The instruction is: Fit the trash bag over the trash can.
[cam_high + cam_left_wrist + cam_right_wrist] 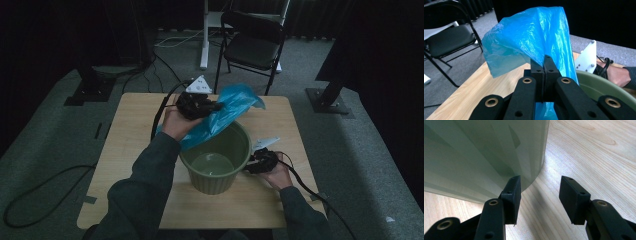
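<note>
Plastic of the blue bag (227,112) hangs over the far left rim of the green bin (216,162), which stands in the middle of the high view on the wooden surface (130,145). The bag is probably being brought over the bin to line it, so it is held high and only its lower part touches the rim.

The left gripper (216,106), above the centre of the high view, has its jaws pressed together on a fold of the bag; in the left gripper view the blue film (531,37) rises from between the black jaws, and some film hangs below them.

The right gripper (248,167), at the right side of the bin, stands with its jaws apart and nothing between them. In the right gripper view one finger (511,195) is just beside the bin wall (486,152); I cannot tell if it touches. I judge it waits there to steady the bin.
</note>
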